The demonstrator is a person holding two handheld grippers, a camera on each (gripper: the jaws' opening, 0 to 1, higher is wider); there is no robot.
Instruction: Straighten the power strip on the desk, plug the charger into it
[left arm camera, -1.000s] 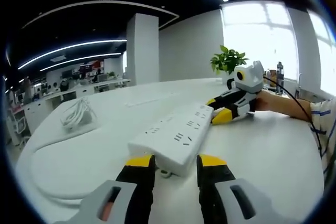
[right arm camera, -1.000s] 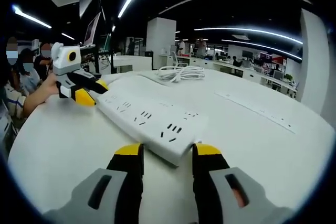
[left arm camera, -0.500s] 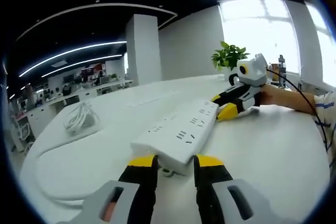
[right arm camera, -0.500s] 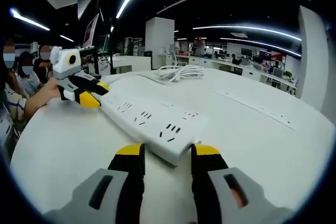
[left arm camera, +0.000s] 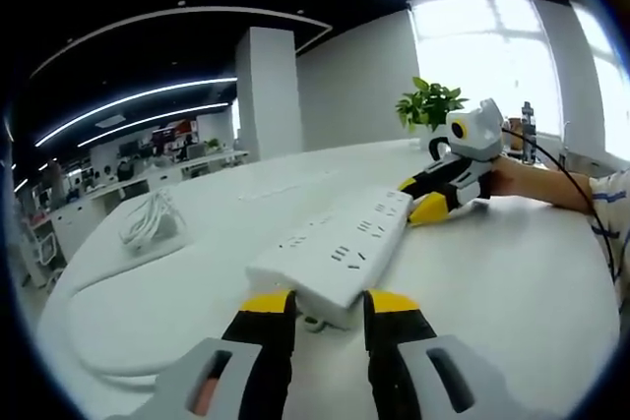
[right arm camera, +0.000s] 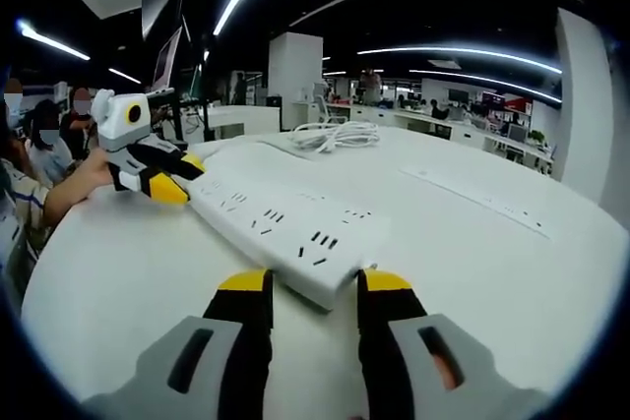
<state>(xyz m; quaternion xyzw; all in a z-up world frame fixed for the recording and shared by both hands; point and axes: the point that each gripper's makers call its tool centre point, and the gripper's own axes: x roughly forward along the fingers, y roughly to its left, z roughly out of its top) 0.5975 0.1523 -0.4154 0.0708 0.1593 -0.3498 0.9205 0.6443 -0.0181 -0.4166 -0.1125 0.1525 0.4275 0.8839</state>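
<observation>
I have a gripper at each end of the white power strip (left arm camera: 330, 258), which lies flat on the white desk (left arm camera: 512, 282). My left gripper (left arm camera: 323, 304) has its jaws parted, straddling the near end without clearly pinching it. My right gripper (right arm camera: 307, 285) does the same at the opposite end, tips just beside the casing, not clenched. In the left gripper view the right gripper (left arm camera: 433, 202) sits at the far end. The coiled white cable (right arm camera: 337, 135), probably the charger lead, lies well apart on the far side of the desk. The risk, as I judge it: pushing unevenly would pivot the strip and skew it, and its own cord (left arm camera: 108, 287), looping along the desk edge, could drag it back.
</observation>
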